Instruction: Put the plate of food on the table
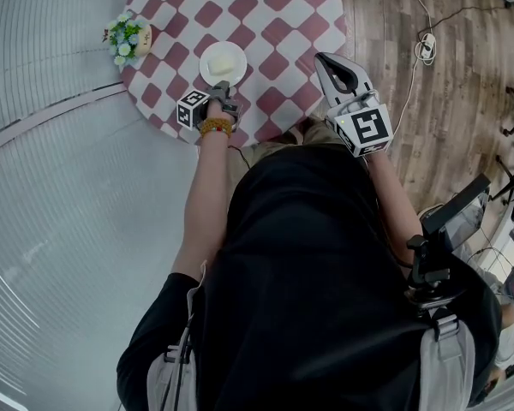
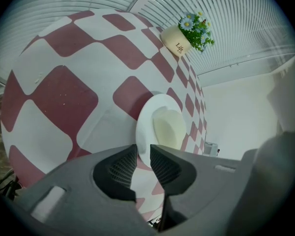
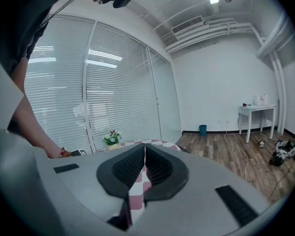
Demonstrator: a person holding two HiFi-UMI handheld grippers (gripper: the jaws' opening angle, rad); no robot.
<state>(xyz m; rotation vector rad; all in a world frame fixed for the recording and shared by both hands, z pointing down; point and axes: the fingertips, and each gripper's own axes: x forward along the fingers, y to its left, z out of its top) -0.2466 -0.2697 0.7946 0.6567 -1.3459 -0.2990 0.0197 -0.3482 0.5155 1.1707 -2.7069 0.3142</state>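
Note:
A white plate (image 1: pixel 207 58) with a pale yellow piece of food (image 1: pixel 225 62) lies flat on the round table (image 1: pixel 274 15) with a red and white chequered cloth, near its front edge. My left gripper (image 1: pixel 224 87) is at the plate's near rim. In the left gripper view the plate (image 2: pixel 152 107) and food (image 2: pixel 169 127) fill the middle, and the left gripper (image 2: pixel 143 154) is shut on the rim, which sits between the jaw tips. My right gripper (image 1: pixel 324 61) hovers over the table's right front edge; its jaws (image 3: pixel 144 149) are shut with nothing between them.
A small pot of flowers (image 1: pixel 128 39) stands at the table's left edge, also seen as the flowerpot (image 2: pixel 187 36). White blinds cover the left side. A cable and plug strip (image 1: pixel 426 45) lie on the wood floor. A white side table (image 3: pixel 255 114) stands by the far wall.

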